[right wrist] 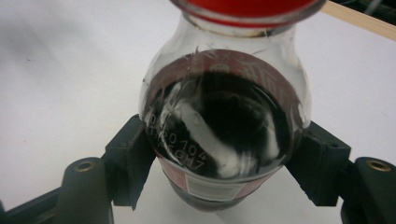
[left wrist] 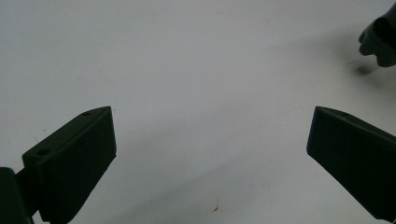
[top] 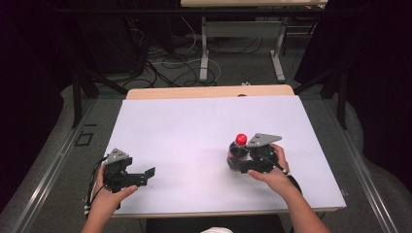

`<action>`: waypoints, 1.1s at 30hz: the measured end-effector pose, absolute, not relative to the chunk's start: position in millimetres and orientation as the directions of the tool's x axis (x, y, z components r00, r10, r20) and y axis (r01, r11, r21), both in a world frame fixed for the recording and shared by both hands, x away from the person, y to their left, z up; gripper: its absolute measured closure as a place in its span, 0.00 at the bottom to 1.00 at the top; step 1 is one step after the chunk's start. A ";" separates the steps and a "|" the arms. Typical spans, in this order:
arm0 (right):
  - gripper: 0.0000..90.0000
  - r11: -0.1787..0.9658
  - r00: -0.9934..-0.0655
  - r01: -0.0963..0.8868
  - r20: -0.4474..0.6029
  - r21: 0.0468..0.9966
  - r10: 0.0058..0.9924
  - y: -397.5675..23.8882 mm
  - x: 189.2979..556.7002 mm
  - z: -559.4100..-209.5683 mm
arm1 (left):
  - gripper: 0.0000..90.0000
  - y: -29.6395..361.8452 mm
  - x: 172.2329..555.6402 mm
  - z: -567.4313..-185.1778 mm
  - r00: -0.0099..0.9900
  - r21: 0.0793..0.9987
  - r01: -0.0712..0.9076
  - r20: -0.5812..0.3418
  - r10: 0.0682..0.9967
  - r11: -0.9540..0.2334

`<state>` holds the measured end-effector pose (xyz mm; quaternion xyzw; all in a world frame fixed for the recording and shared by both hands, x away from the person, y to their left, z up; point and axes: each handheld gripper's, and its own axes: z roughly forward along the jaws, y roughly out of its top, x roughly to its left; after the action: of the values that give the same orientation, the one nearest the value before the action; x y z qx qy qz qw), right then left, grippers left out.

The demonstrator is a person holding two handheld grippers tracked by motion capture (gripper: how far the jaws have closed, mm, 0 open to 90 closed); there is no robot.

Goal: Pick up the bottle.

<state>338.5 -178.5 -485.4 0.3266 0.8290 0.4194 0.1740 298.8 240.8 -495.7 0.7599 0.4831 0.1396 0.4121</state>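
The right gripper (top: 245, 158) was clamped on a small bottle (top: 238, 154), its two black jaws pressed flat against the rounded shoulder from either side, as the right gripper view made plain. The bottle (right wrist: 223, 126) was clear plastic, smooth and glossy, bulging wide below a short neck and topped with a red screw cap (right wrist: 245, 9). A dark, almost black drink filled it up to the shoulder, and pale reflections swam across the curve. Small white printed characters ran slantwise over the plastic; I could make out digits that looked like "0104" and a second row beneath, but not the whole code. Lower down a red label (right wrist: 212, 184) wrapped the body, with a white patch that seemed to carry a barcode, too blurred to read, and I could tell no brand. From the high view the bottle was at the right of the white sheet (top: 194, 131), near the front edge, held in front of the person's right hand (top: 272, 170). The sheet was matt and plain, laid over a pale wooden table (top: 209, 91) whose bare edge showed at the far side. Well apart, at the front left, the left gripper (top: 145, 174) was held by the left hand (top: 109, 191) with its blocky black jaws spread wide and nothing between them but the white surface.
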 end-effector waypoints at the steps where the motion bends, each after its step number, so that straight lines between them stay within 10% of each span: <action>1: 0.33 0.443 -0.738 0.394 -0.010 0.805 0.674 -169.6 339.0 -484.6 | 0.01 239.2 299.5 -495.1 0.503 0.768 0.608 -0.176 0.846 -0.201; 33: 0.33 0.547 -0.854 0.341 0.009 0.765 0.520 -122.2 325.7 -487.7 | 0.23 116.2 319.7 -428.6 0.804 0.860 0.382 -0.129 0.581 -0.338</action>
<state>325.7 -122.2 -487.7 0.2465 0.8726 0.4072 0.1100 319.7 116.2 -428.6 0.8117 0.2968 0.1009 0.4928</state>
